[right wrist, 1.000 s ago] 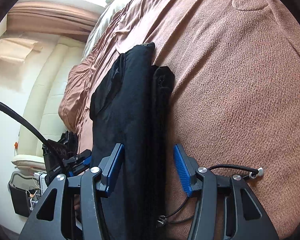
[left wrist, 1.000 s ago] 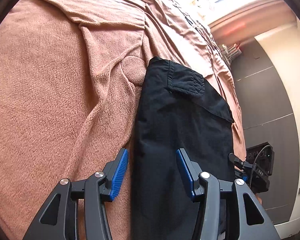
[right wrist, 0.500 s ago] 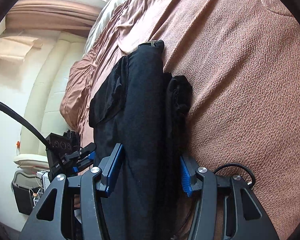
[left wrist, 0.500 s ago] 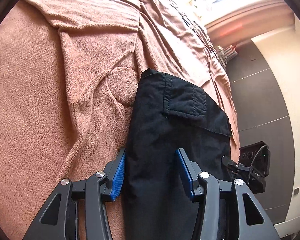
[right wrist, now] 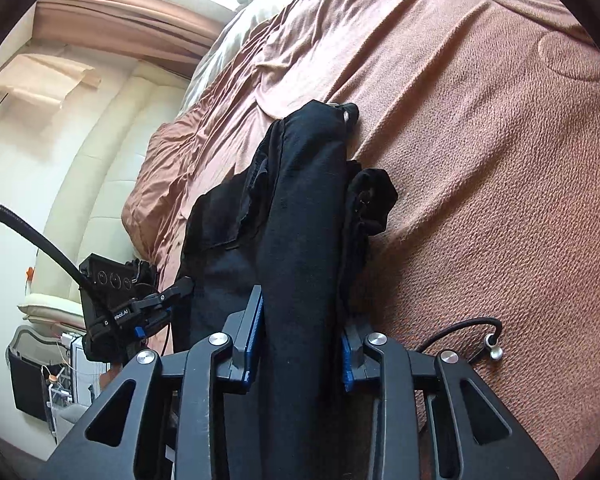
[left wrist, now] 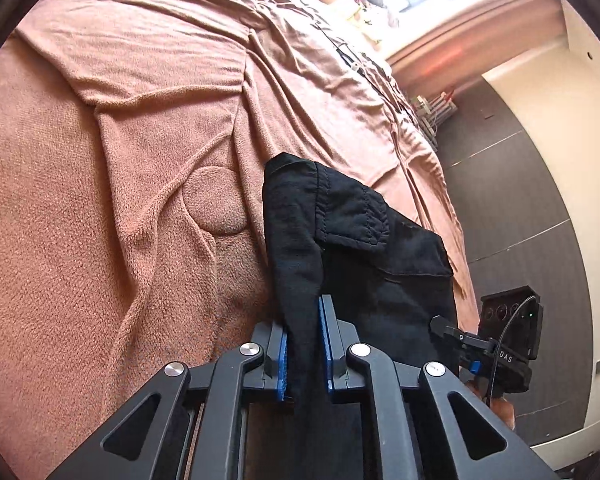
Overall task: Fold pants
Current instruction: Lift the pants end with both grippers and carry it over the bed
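**Black pants pinched at both near corners**

Brown blanket (left wrist: 112, 208) covers the whole bed (right wrist: 480, 184) and gives a broad, soft, level surface, which is likely why the folding is done here: the cloth can be laid flat and dragged without snagging. Ridges and a round raised patch show in the blanket beside the garment, so the surface is not fully smooth.

On it lie the pants (left wrist: 364, 264), a long dark strip already narrowed lengthwise, near the bed's edge, with a flapped pocket on top at the far end. The near end is bunched and drawn up into the two tools, one at each side of the strip. That paired hold looks meant to keep the near edge straight, so it can be carried over toward the far end for the next fold.

The left gripper (left wrist: 303, 344) has just been closing, and its blue pads now clamp a thin ridge of fabric at the strip's left edge, jaws almost together. The right gripper (right wrist: 300, 348) has also just been closing; it grasps a thicker roll of the cloth, so its jaws stand wider apart, with the pads pressed into the fabric on both sides. A loose bunch of cloth sticks out just right of that roll.
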Demonstrator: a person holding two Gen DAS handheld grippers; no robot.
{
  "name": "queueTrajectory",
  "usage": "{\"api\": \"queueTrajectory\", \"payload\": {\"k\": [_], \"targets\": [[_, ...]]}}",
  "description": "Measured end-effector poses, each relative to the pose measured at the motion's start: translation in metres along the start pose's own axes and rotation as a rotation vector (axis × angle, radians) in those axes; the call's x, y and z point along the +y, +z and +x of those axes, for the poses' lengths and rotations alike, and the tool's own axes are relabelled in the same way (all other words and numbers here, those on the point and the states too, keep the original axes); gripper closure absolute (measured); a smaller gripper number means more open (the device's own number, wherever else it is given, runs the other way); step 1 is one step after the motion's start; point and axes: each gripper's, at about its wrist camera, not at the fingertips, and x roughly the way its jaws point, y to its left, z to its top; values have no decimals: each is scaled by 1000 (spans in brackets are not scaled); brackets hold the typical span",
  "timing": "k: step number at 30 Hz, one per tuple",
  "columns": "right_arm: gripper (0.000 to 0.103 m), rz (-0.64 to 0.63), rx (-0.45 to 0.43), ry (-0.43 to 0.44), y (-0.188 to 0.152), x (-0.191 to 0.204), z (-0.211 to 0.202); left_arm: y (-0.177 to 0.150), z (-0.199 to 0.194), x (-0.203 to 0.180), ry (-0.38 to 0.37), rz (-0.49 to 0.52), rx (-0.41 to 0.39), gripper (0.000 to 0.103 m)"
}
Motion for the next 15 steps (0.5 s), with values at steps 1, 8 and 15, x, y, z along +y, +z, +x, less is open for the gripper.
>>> {"api": "queueTrajectory", "payload": {"k": [1,8,15], "targets": [[75,-12,-5,0,-2,3,-2,-1,-3,-2,-1,5,-3,89],[78,-63,-48,19,-18,16,-16,-6,-23,-18,-28,24,-50,91],[79,-134,-97,25,-40,31,-39,-19,-48,-37,-48,48,-99,91]]}}
